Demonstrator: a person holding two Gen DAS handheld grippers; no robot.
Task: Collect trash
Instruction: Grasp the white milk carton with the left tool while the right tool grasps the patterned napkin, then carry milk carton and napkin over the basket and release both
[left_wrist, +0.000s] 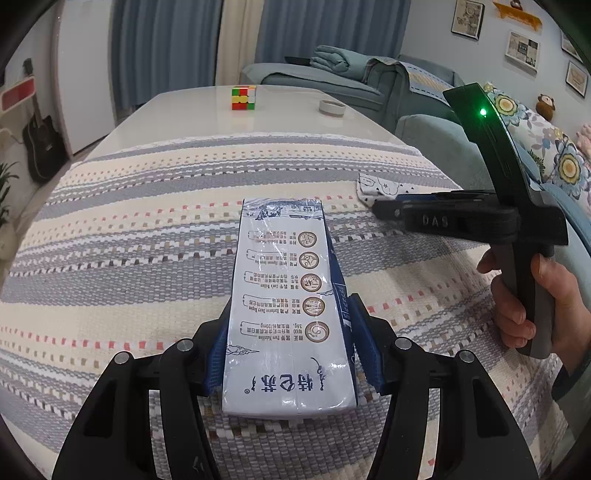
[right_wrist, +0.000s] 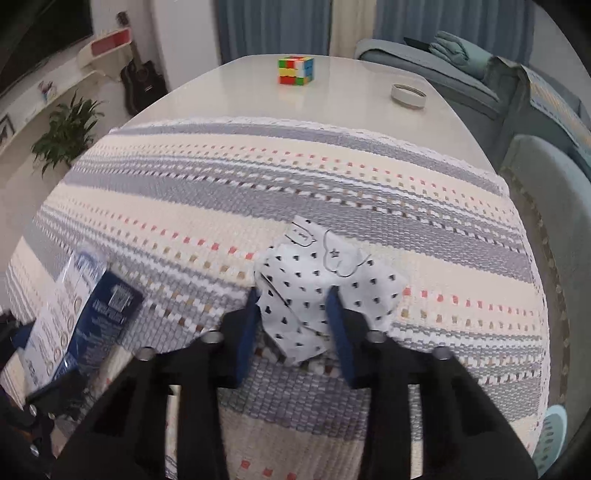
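Milk carton (left_wrist: 291, 310) lying flat on the striped woven cloth (left_wrist: 129, 229), long side pointing away, seated between the blue pads of the left gripper (left_wrist: 290, 343), pads pressed to both its sides near the closer end. Crumpled white paper (right_wrist: 325, 291) with small black hearts sitting on the same cloth, well to the right of the carton, between the blue pads of the right gripper (right_wrist: 293, 325). Carton also visible at the lower left edge of the right wrist view, blurred. Beyond the cloth, bare white surface (left_wrist: 184, 110) carrying a colourful puzzle cube (left_wrist: 243, 98) and a roll of tape (left_wrist: 332, 108), both far from either gripper and well apart from each other. Nothing lying between either gripper and its item. Around the surface: teal sofa (left_wrist: 332, 81) with folded blankets, blue curtains, a black guitar (left_wrist: 38, 142) at the wall on the left, a potted plant (right_wrist: 68, 133). Left gripper narrowed onto the carton, clamping it. Right gripper partly closed around the paper, left pad touching it, right pad overlapping its edge; firm grip or not, cannot tell. Person's hand (left_wrist: 532, 310) wrapped round the right gripper's handle in the left wrist view, green light glowing on its body.
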